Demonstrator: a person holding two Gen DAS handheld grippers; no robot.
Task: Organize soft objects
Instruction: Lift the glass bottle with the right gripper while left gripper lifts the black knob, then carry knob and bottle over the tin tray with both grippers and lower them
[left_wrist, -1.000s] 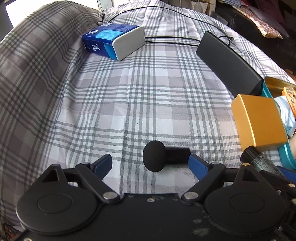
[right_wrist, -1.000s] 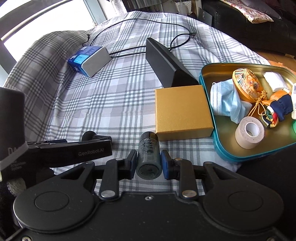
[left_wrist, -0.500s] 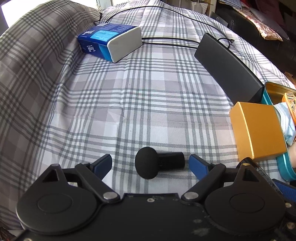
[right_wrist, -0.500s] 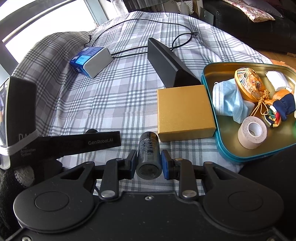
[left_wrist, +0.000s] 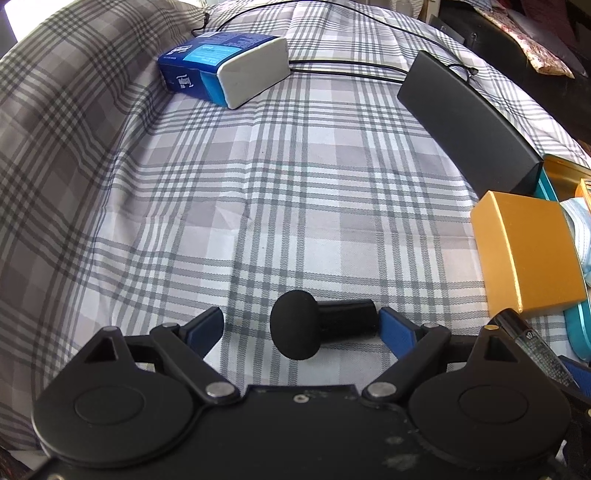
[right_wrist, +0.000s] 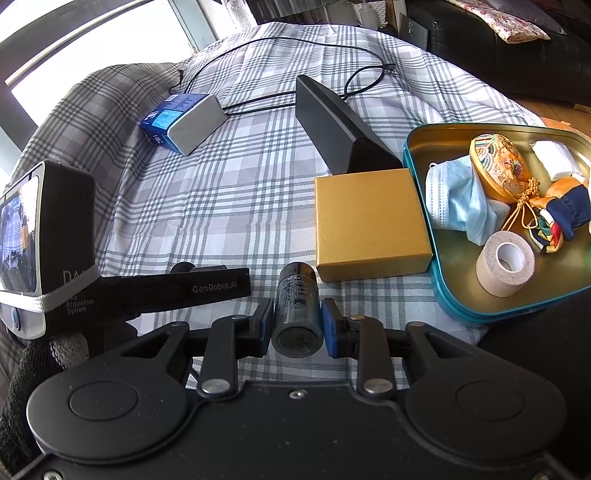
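soft black foam-headed mic cover thing (left_wrist: 312, 328) lies on the plaid grey bedsheet (left_wrist: 258, 192), between the wide-spread left gripper (left_wrist: 301, 326) fingers, right pad maybe touching. right gripper (right_wrist: 297, 325) clamps a dark cylindrical canister (right_wrist: 297, 310). teal metal tin (right_wrist: 509, 306) is cut off at right.

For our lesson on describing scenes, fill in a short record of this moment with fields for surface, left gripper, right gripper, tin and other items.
surface: grey plaid cloth
left gripper: jaws open either side of a black mushroom-shaped piece lying on the cloth
right gripper: jaws shut on a dark cylindrical bottle
tin: teal tin holding a blue face mask, tape roll, embroidered pouch
other items: gold box beside the tin, blue tissue pack, black wedge-shaped bar, cable
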